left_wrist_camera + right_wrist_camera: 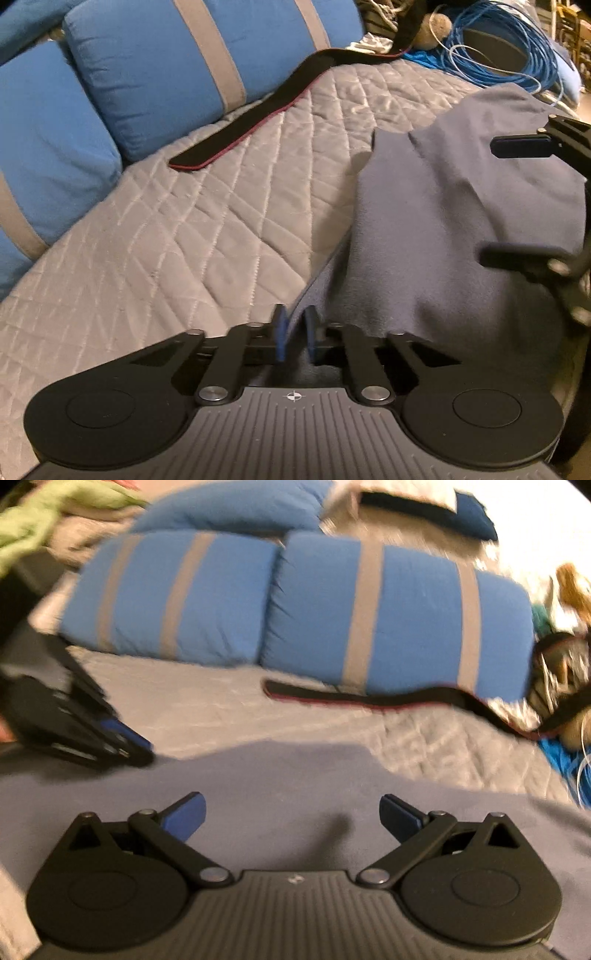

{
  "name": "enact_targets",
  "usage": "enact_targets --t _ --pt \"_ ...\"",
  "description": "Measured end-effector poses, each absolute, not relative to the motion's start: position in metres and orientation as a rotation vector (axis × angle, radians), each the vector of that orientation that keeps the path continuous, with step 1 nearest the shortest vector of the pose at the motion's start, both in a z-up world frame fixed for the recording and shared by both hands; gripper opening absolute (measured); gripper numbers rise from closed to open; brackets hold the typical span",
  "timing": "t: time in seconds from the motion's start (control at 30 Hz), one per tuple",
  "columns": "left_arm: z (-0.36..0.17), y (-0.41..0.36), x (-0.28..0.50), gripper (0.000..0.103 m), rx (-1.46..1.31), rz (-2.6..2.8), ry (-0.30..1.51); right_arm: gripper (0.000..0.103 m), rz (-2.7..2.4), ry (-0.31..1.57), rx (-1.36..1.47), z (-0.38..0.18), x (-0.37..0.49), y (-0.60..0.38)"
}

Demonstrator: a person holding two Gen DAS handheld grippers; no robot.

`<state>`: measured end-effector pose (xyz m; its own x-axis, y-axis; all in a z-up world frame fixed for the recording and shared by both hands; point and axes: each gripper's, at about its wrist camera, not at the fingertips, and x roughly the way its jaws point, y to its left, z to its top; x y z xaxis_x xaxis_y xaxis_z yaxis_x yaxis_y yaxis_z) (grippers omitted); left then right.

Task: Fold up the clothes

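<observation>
Because a fold needs an anchored edge, the grey garment (pixel 461 236), spread on the quilted bed (pixel 184 240), is pinched at its near left edge by the left gripper (pixel 294 338), while the right gripper (pixel 291 818) is held wide open and empty above the cloth.

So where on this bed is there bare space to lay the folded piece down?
The quilted bedspread is bare between the blue pillows, the black strap and the grey garment; that is the widest patch. The far corner is crowded with blue cable and clutter. The left gripper pinches the garment's edge.
</observation>
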<state>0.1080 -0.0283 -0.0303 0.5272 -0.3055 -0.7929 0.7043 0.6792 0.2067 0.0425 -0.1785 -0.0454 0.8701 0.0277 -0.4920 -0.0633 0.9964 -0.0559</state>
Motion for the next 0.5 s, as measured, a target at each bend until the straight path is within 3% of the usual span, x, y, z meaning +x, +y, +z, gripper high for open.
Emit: enact_targets --t 0.27,0.5 --pt "-0.020 -0.013 0.113 0.003 0.436 -0.619 0.803 0.103 0.071 0.634 -0.006 -0.073 0.050 -0.191" --pt "-0.025 -0.009 0.124 0.000 0.504 -0.488 0.852 0.102 0.080 0.670 -0.008 -0.071 0.055 -0.194"
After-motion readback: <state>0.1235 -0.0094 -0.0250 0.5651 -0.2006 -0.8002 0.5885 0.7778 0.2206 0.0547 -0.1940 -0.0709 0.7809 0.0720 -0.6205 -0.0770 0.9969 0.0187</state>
